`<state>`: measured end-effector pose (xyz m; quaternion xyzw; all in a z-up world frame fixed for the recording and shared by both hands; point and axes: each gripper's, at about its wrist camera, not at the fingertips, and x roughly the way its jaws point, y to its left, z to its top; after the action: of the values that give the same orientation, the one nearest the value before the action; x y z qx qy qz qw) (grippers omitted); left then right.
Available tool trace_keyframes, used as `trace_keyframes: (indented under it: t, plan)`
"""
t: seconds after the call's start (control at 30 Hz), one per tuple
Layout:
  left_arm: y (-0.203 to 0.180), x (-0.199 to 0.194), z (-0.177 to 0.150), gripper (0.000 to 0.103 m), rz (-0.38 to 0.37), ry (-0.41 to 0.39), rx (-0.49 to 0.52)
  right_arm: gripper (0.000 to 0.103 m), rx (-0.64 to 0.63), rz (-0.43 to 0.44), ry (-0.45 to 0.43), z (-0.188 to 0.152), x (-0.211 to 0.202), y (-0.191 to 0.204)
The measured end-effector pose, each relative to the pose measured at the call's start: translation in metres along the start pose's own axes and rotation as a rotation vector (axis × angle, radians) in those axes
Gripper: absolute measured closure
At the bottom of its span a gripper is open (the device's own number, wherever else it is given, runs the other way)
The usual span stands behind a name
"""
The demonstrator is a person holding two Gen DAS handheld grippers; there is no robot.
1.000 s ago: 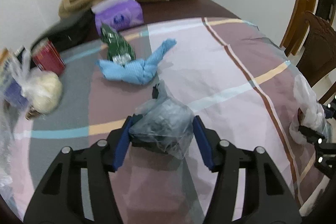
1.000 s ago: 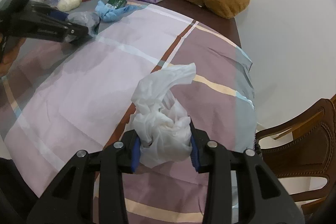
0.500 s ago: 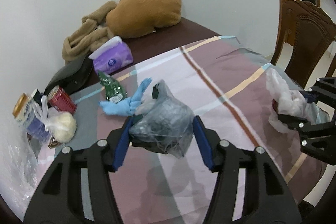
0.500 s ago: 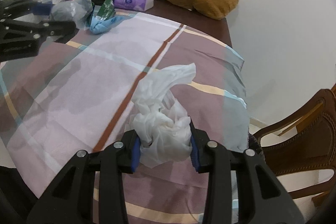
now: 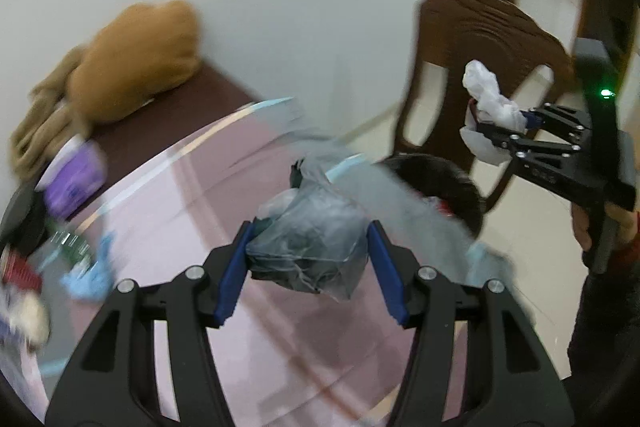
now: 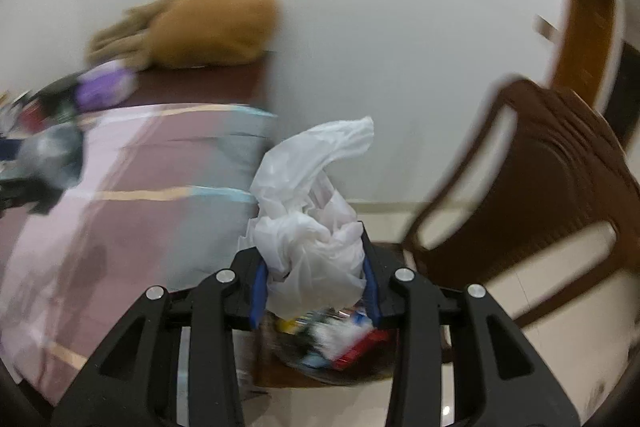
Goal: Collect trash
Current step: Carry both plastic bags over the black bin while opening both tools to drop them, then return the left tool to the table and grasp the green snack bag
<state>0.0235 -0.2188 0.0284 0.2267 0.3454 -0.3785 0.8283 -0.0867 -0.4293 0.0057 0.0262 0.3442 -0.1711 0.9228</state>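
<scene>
Right wrist view: the right claw [image 6: 314, 287] is clamped on the white bag [image 6: 312, 227] and has swung off the surface [image 6: 140, 187] to hover over the trash bin [image 6: 332, 343]. Left claw [image 5: 308, 263], gripping the grey bag [image 5: 308, 247], follows past the edge, so both look ready to drop.

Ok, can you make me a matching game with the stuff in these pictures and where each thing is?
Things:
1. grey bag
2. white bag
3. brown cushion
4. purple tissue pack

Places:
A. on the bare dark table end by the wall
B. clamped in the right gripper
C. beside the striped cloth's far edge
D. clamped in the left gripper

Pairs: 1-D, 2-B, 3-A, 4-C
</scene>
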Motion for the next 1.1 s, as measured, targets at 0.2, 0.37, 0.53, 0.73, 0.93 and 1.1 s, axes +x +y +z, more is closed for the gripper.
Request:
trace_keyframes:
  t: [0.2, 0.37, 0.53, 0.73, 0.93, 1.1]
  plan:
    - [-0.081, 0.063, 0.056, 0.045, -0.158, 0.083, 0.104, 0.065, 0.130, -0.036, 0.118, -0.048, 0.024, -0.073]
    - [-0.118, 0.121, 0.081, 0.044, -0.237, 0.168, 0.092, 0.065, 0.163, -0.003, 0.198, -0.078, 0.046, -0.084]
    - [-0.130, 0.172, 0.085, 0.030, -0.305, 0.275, 0.012, 0.065, 0.187, 0.025, 0.234, -0.091, 0.063, -0.091]
    - [-0.118, 0.178, 0.089, 0.013, -0.314, 0.269, -0.082, 0.065, 0.181, 0.045, 0.258, -0.089, 0.078, -0.083]
    - [-0.082, 0.138, 0.086, 0.013, -0.245, 0.179, -0.103, 0.065, 0.143, 0.078, 0.262, -0.077, 0.090, -0.062]
    - [-0.033, 0.089, 0.076, 0.013, -0.123, 0.087, -0.135, 0.059, 0.101, 0.097, 0.252, -0.060, 0.103, -0.042]
